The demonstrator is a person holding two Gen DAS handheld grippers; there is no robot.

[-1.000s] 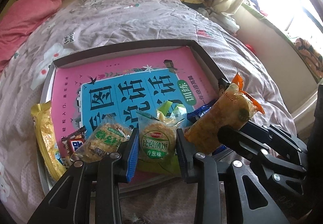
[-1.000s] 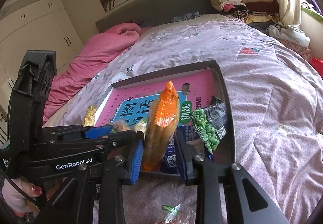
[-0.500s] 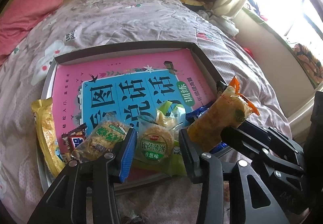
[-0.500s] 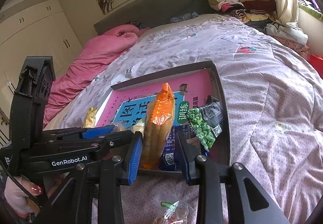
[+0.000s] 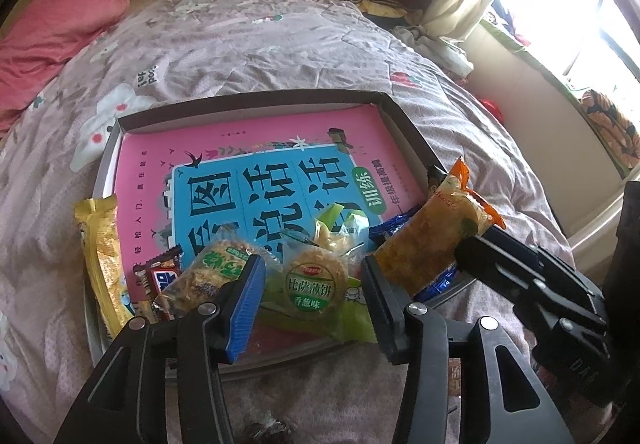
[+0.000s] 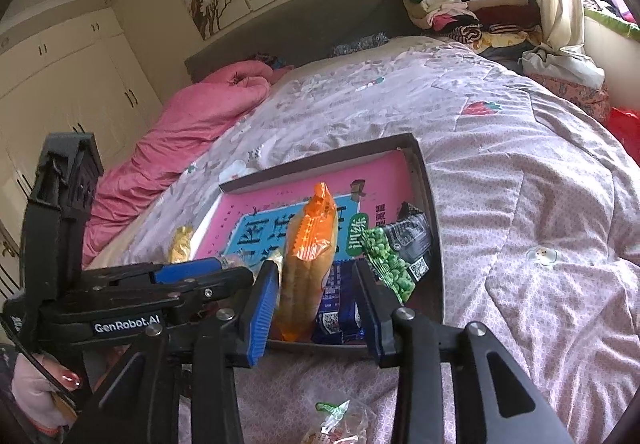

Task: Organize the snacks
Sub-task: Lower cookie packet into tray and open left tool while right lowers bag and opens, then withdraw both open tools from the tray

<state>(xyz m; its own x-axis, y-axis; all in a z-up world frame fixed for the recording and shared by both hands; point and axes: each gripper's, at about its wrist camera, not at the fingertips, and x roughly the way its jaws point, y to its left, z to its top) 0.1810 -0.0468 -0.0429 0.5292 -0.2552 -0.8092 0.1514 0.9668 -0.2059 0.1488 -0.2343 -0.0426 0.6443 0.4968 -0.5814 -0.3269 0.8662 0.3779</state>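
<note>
The left tongs [image 5: 310, 302] stand parted over the near edge of the tray [image 5: 404, 121]. Their jaws have just been opening, and the round green-labelled biscuit pack [image 5: 314, 284] lies between them with a gap on both sides, so it looks released onto the tray, not gripped. The right tongs [image 6: 316, 308] have likewise just been opening. The orange snack bag [image 6: 308, 256] stands between their jaws, leaning on the blue pad side; in the right wrist view the other pad is clear of it, so I judge the hold is slackened, though some contact on the blue side cannot be ruled out.

The tray lies on the bed [image 6: 520, 183] with a pink book [image 5: 248, 147] as its floor. All the snacks crowd along the tray's near edge. Taking the biscuit pack as landmark: a second biscuit pack [image 5: 218, 264] lies just to its left, then a small dark chocolate bar [image 5: 162, 272] and a long yellow packet [image 5: 102, 256] along the tray's left wall. The orange bag is just to its right, its long axis running away from the tongs and tilted upward, over a blue packet [image 6: 336, 304]. A green-pea packet [image 6: 394, 256] leans against the tray's right wall.

The next move turns on the orange bag. It lies directly ahead of the right tongs, lengthwise along their pointing line, and the right hand is the nearer one.
</note>
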